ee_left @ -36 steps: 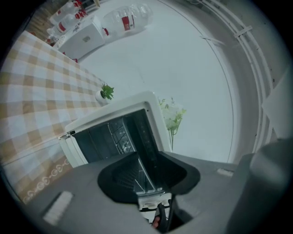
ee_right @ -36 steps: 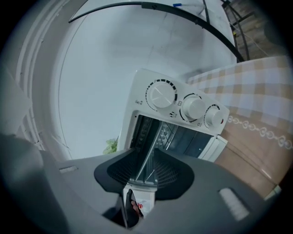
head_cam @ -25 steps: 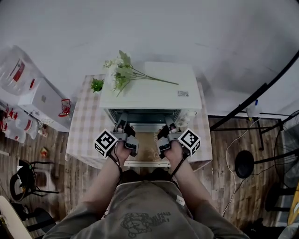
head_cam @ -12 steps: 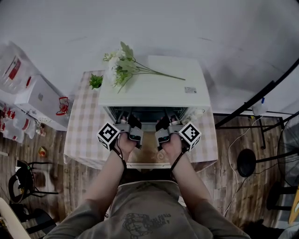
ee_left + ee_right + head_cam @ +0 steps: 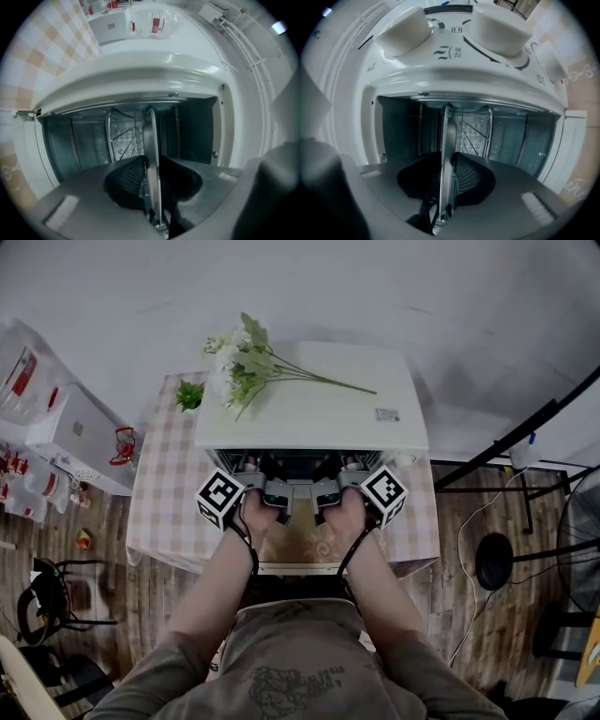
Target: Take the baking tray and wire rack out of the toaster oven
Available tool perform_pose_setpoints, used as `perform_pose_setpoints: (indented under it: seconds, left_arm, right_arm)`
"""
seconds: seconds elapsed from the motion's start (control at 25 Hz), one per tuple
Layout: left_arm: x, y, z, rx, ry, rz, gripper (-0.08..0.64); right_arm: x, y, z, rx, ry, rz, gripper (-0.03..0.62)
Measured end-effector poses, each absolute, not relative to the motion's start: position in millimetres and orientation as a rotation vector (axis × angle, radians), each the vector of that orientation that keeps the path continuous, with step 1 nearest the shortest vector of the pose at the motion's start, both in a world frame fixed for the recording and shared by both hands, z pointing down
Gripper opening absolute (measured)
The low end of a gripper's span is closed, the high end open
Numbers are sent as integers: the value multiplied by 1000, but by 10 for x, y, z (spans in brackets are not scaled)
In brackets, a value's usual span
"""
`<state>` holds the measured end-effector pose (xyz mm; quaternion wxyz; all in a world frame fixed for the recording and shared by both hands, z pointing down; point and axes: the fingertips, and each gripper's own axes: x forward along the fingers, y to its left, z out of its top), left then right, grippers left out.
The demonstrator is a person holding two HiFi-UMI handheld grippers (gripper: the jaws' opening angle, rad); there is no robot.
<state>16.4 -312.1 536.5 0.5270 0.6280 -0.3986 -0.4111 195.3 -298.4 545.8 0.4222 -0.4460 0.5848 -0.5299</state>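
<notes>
Wooden flooring surrounds a table under a checked cloth point(image 5: 164, 493), on which stands the white toaster oven point(image 5: 309, 399), its door point(image 5: 298, 545) folded down toward the person. We note a spray of flowers point(image 5: 246, 367) lying on the oven roof.

The baking tray point(image 5: 151, 154) sits inside the cavity, its long axis across the oven mouth and its front rim toward the person. Both gripper views show that rim edge-on as an upright strip. The wire rack point(image 5: 124, 138) shows just beside it, deeper inside.

Both forearms reach forward side by side, with the left hand point(image 5: 253, 517) and right hand point(image 5: 345, 517) at the oven mouth. The marker cubes point(image 5: 220, 498) face outward.

The left gripper point(image 5: 152, 176) is clamped on the tray rim, one pad on each face. The right gripper point(image 5: 446, 180) has just been closing, with the same rim between its jaws and both pads against it.

A small sticker point(image 5: 386, 414) lies on the roof, and printed symbols sit between the two knobs point(image 5: 404, 26). We cannot read either.
</notes>
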Motion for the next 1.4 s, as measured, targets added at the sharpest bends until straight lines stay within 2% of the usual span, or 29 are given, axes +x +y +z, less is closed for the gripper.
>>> perform_pose_setpoints:
  seconds: [0.6, 1.4]
  left_arm:
    - [150, -2954, 5421, 1430, -954, -955, 64]
    - [101, -1893, 5460, 1451, -981, -820, 75]
  right_arm:
    - [1935, -2781, 5506, -1116, 1413, -1413, 89]
    - [1826, -1723, 5533, -1100, 1400, -1560, 80]
